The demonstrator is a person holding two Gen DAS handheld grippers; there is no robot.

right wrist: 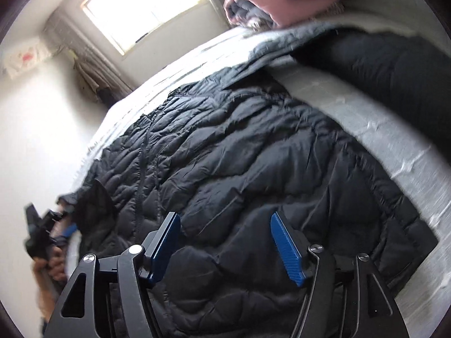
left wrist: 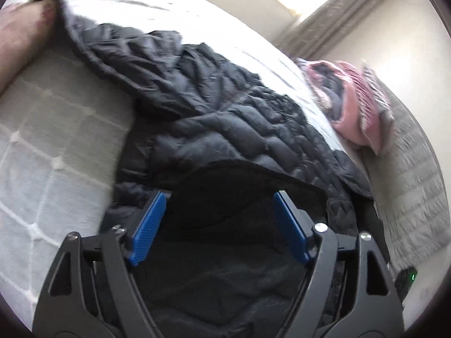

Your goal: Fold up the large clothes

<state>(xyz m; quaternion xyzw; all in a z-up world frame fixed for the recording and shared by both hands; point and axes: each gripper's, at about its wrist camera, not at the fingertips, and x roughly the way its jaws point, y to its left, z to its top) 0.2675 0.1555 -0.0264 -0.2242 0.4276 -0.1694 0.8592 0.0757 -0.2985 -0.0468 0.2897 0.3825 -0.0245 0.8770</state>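
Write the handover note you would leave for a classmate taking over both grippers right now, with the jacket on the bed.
Left gripper: open, holding nothing, over the jacket's dark lining edge.
Right gripper: open, holding nothing, just above the quilted front.
The jacket lies spread on the bed, zip up, rumpled. A pink blanket sits beyond it.
Done: no fold visible.
Left: grip the edges, fold in the sleeves, then fold the body.

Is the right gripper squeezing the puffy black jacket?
No, the right gripper is wide open, its blue fingers spread apart above the black jacket with nothing pinched between them.
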